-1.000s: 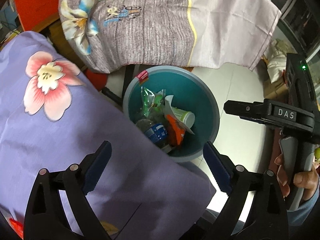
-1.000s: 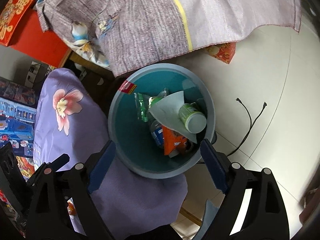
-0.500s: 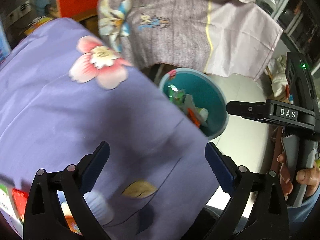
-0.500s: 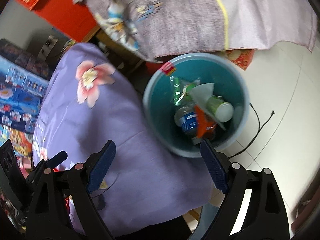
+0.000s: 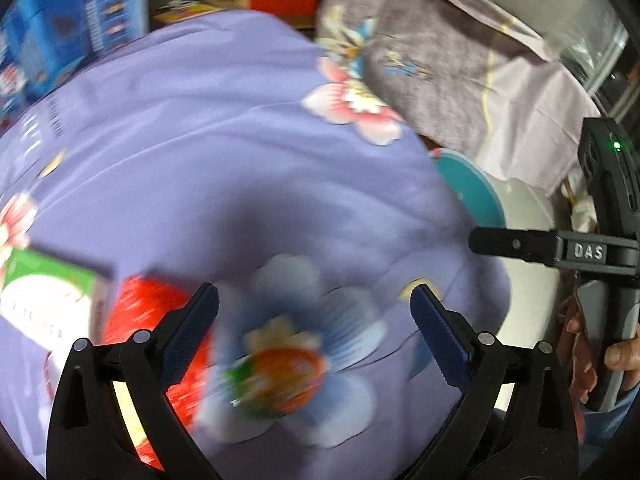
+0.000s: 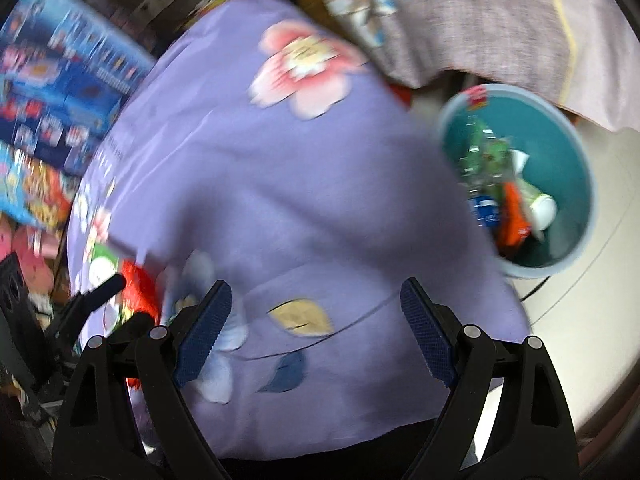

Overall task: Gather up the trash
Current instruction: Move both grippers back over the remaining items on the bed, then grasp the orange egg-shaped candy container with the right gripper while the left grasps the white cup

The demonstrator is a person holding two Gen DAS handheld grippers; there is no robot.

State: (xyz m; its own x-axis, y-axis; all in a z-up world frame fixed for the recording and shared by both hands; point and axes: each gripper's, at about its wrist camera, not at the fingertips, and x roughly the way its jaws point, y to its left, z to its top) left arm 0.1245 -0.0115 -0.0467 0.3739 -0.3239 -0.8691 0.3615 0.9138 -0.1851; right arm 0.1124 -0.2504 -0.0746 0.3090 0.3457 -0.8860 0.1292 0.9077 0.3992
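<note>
A: Where does the left wrist camera sit?

B: Behind its own two fingers, tilted steeply down onto the purple flowered cloth, fairly close. An orange and green wrapper lies blurred between the fingers. The bin shows only as a sliver at the right.

A: And the right wrist view?

B: Also from above and angled down, facing the same cloth, with more of the bin open to it at the right.

A: What do they share?

B: The cloth, the bin, the grey cloth behind, and the blue boxes at the left. Each also catches the other gripper at its edge.
</note>
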